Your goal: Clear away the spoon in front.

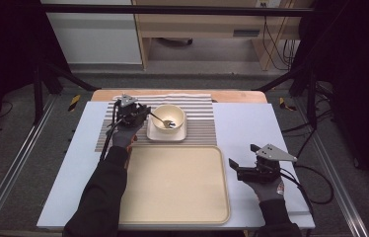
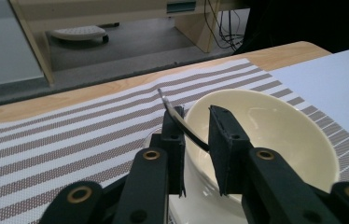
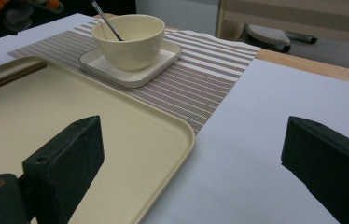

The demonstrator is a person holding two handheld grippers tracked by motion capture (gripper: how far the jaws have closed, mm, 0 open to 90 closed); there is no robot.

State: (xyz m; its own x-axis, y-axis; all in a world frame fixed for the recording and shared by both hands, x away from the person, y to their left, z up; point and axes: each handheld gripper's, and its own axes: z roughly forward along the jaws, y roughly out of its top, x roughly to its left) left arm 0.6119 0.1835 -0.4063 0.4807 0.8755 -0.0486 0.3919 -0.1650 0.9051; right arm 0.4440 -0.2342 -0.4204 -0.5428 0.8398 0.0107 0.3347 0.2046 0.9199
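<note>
A cream bowl (image 1: 173, 113) (image 2: 275, 130) (image 3: 130, 44) stands on a square cream plate (image 1: 153, 134) (image 3: 130, 74) on a striped placemat (image 1: 200, 116) (image 2: 70, 135). A metal spoon (image 1: 160, 119) (image 2: 189, 130) (image 3: 107, 21) rests in the bowl, its handle leaning out to the left. My left gripper (image 1: 145, 113) (image 2: 197, 116) is at the bowl's left rim. Its jaws stand on either side of the handle with a visible gap, so it is open. My right gripper (image 1: 241, 154) (image 3: 193, 130) hovers wide open over the white table to the right of the tray, holding nothing.
A large cream tray (image 1: 175, 187) (image 3: 70, 107) lies in front of the placemat, between my two arms. The white table sheet (image 1: 246, 123) extends to the right. A wooden table edge runs behind the placemat, with floor, furniture and cables beyond it.
</note>
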